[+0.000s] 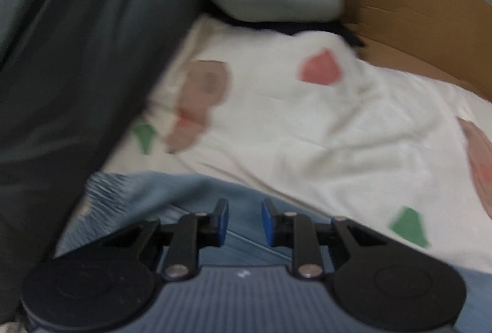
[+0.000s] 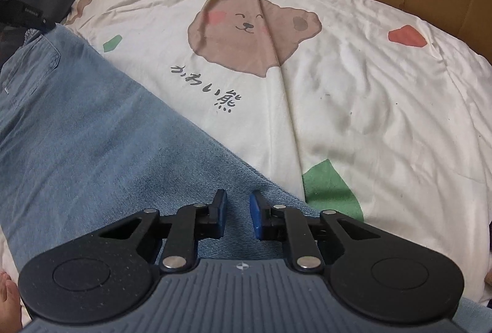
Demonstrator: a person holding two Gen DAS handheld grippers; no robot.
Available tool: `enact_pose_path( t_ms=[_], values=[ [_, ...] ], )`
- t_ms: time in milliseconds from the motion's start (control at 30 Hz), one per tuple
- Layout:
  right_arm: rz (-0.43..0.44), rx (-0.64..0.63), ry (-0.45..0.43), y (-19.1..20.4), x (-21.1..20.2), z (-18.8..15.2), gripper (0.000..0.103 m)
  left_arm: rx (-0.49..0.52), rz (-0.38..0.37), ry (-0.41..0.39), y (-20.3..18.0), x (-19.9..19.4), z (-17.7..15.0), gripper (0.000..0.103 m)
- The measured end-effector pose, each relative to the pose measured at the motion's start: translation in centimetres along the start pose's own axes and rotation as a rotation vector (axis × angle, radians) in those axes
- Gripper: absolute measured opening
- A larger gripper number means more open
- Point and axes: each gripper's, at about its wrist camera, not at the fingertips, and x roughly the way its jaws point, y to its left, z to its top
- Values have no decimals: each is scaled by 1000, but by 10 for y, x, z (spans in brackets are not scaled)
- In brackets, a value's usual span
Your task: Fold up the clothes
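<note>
Both grippers basically same build. Left gripper (image 1: pixel 244 219): black linkage arms, silver rivets at pivots, blue pads (image 1: pixel 266 221) on fingertips, two round black discs either side, ribbed grey-blue body with tiny white mark in middle. Right gripper (image 2: pixel 238 217): same black arms, blue pads (image 2: pixel 255 217), silver rivets, ribbed grey body, small crosshair mark. Bare toes (image 2: pixel 7 299) at edge of right view.

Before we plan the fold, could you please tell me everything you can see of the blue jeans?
The blue jeans are light, faded denim with a visible twill weave and a stitched pocket at the upper left. They lie flat on the cream bear-print sheet, their straight edge running diagonally towards the lower right. The right gripper is over that edge; whether its pads pinch the denim is unclear. The blurred left view shows denim under the left gripper.
</note>
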Motion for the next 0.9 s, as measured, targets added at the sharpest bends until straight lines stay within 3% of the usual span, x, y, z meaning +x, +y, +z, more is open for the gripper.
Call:
enact_pose_path(
  t_ms=[200, 433, 567, 767, 900],
  values=[
    [6, 6, 6, -2, 1, 0, 21, -20, 44, 48, 44, 16, 8, 25],
    [18, 0, 22, -4, 2, 2, 21, -99, 58, 61, 59, 47, 3, 31],
    [30, 11, 35, -7, 4, 4, 21, -127, 66, 110, 65, 71, 11, 32],
    [46, 35, 56, -11, 6, 7, 21, -69, 117, 147, 50, 100, 22, 24],
    [54, 44, 62, -13, 7, 8, 21, -99, 99, 158, 54, 107, 26, 18]
  ],
)
